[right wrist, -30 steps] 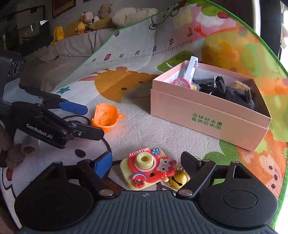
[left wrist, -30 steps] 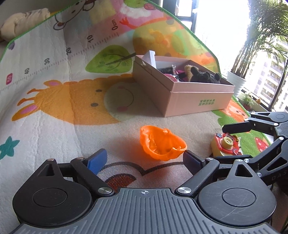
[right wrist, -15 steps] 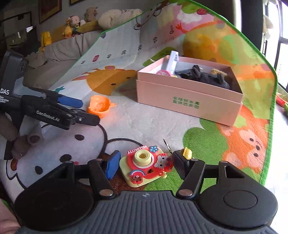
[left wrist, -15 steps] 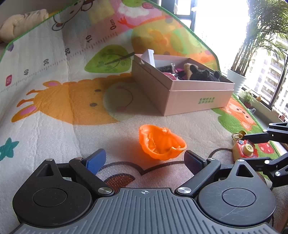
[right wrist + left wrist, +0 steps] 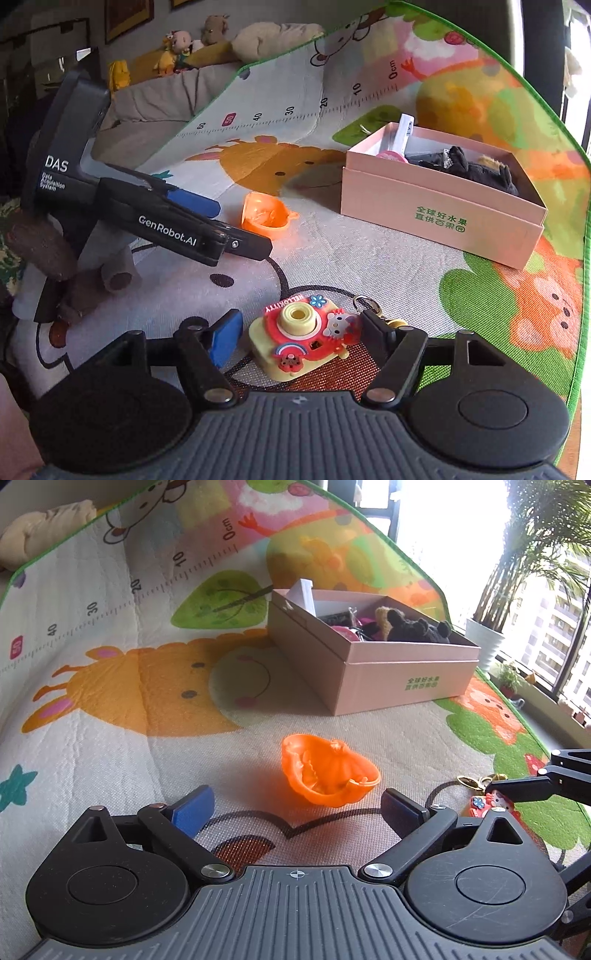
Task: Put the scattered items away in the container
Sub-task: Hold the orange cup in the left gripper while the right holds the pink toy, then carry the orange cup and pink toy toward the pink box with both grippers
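Two toys lie loose on the mat. My left hand-held gripper is wide, jaws opening, nothing held; the orange cup sits just ahead at 12 o'clock, outside the pads. My right hand-held gripper straddles the camera toy, jaws opening; the blue pad stands off it and I cannot tell whether the other touches. The box waits at 1 o'clock, well apart. Risks as I judge them: the tilted cup could skid away from a one-sided squeeze, and the camera's keyring might snag a finger.
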`<state>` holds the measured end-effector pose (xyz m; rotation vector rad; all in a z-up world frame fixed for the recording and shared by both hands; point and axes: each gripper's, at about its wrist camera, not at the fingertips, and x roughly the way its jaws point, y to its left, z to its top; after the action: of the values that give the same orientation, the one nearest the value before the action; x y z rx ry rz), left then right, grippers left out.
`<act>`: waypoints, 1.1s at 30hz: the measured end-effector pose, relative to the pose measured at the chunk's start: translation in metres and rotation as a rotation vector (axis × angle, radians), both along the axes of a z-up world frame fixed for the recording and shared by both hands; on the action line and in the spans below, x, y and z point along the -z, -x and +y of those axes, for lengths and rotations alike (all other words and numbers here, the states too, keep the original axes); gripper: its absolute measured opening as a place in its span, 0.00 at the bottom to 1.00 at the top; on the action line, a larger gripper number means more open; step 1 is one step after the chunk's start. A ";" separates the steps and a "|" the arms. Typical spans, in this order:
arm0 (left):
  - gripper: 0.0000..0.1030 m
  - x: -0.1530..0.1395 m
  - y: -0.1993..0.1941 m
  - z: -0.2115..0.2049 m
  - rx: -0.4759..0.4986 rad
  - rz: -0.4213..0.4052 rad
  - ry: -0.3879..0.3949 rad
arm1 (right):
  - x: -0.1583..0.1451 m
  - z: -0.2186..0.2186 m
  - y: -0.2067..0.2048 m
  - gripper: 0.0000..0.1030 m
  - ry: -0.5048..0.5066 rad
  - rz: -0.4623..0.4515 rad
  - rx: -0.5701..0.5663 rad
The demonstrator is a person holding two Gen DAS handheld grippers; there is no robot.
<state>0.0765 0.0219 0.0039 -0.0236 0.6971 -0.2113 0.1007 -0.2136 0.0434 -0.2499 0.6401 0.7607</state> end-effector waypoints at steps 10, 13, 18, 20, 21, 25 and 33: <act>0.97 -0.002 -0.009 -0.017 0.074 -0.010 -0.095 | 0.003 0.000 -0.001 0.69 -0.014 -0.006 -0.007; 0.97 -0.003 -0.016 -0.021 0.089 -0.023 -0.112 | 0.004 0.000 0.001 0.69 -0.009 -0.014 0.000; 0.95 0.000 -0.025 -0.026 0.099 -0.008 -0.137 | 0.004 -0.001 0.001 0.69 -0.013 -0.017 0.005; 0.87 0.001 -0.027 -0.026 0.105 0.000 -0.132 | 0.004 -0.001 0.001 0.69 -0.015 -0.018 0.010; 0.83 0.001 -0.028 -0.026 0.107 0.002 -0.128 | 0.004 -0.002 0.001 0.69 -0.017 -0.018 0.010; 0.69 -0.002 -0.029 -0.029 0.114 0.000 -0.141 | 0.004 -0.003 0.002 0.69 -0.025 -0.014 0.011; 0.63 -0.006 -0.021 -0.035 0.147 0.015 -0.152 | 0.004 -0.006 0.000 0.69 -0.042 -0.007 0.021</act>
<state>0.0979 -0.0134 0.0098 0.1717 0.7287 -0.2984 0.1007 -0.2192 0.0394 -0.2071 0.6187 0.7520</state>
